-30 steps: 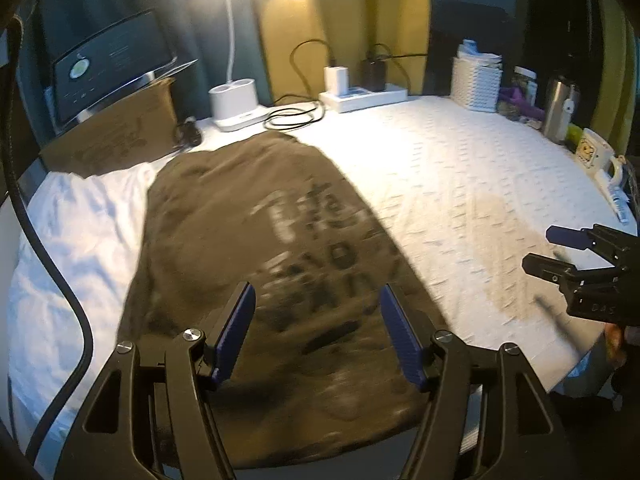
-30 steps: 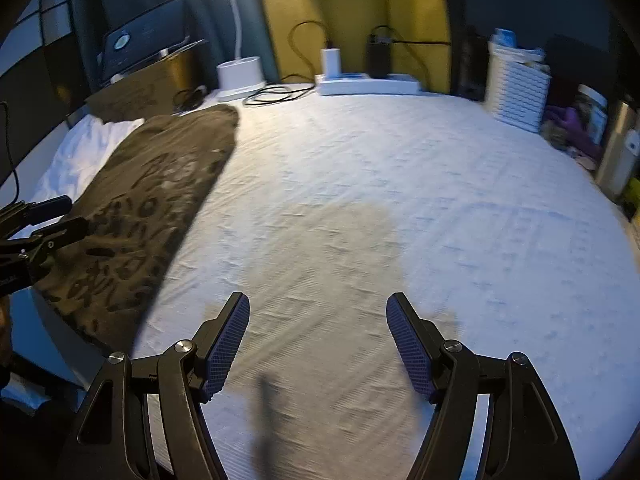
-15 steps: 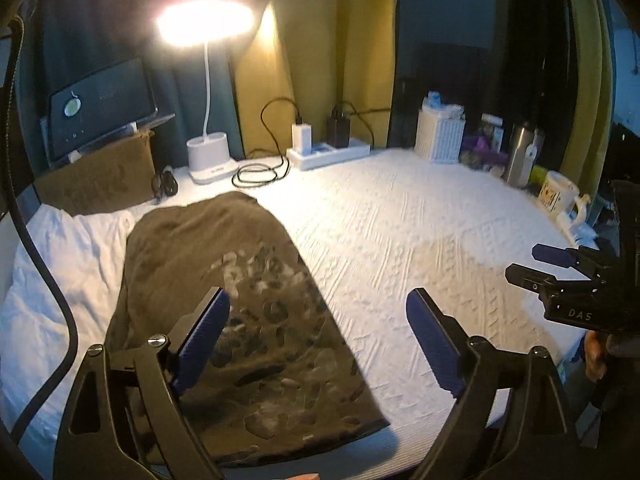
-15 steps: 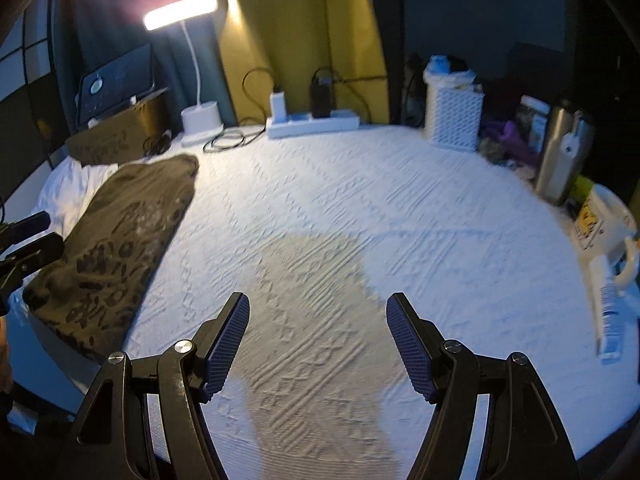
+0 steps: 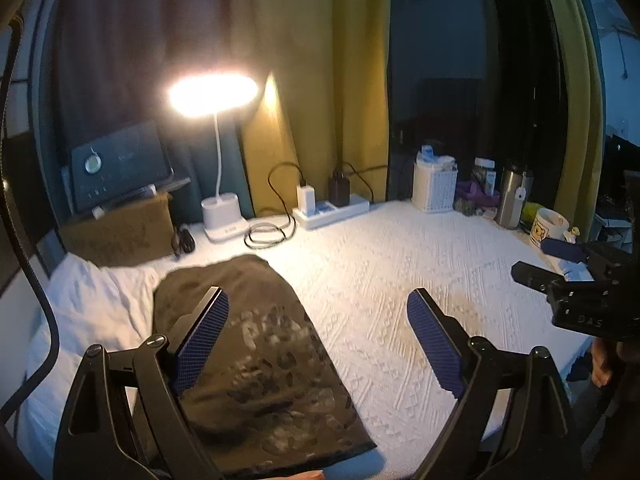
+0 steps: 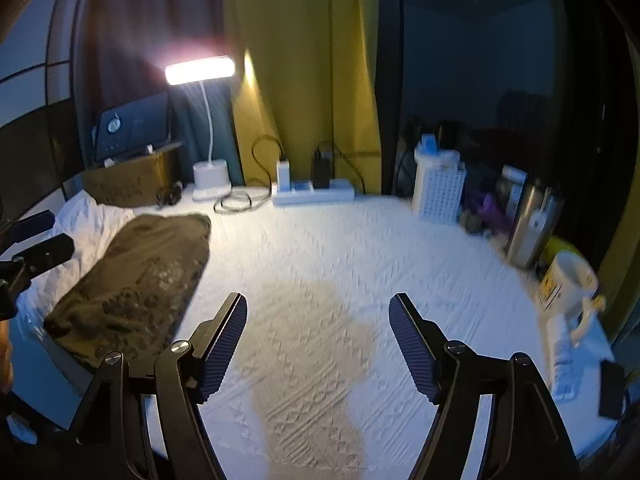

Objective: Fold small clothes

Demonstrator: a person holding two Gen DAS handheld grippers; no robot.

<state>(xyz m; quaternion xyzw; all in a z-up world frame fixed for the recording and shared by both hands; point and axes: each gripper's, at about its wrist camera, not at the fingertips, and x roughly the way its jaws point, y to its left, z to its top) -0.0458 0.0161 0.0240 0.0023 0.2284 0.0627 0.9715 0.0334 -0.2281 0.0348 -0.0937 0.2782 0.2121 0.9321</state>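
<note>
The left gripper (image 5: pixel 318 344) hangs above the white textured bedspread (image 5: pixel 420 280) with its jaws spread wide and nothing between them; the folded dark olive printed garment (image 5: pixel 256 344) lies flat under its left finger. The right gripper (image 6: pixel 318 346) is also wide apart and empty, the garment (image 6: pixel 136 284) well off to its left

The garment (image 5: pixel 256 344) is dark olive-brown with a pale, mottled print across its middle. It lies folded into a long narrow strip on the left side of the white textured cover (image 5: pixel 400 280), one end toward the lamp, the other at the near edge. Its left edge overlaps a crumpled white cloth (image 5: pixel 92 304).
</note>
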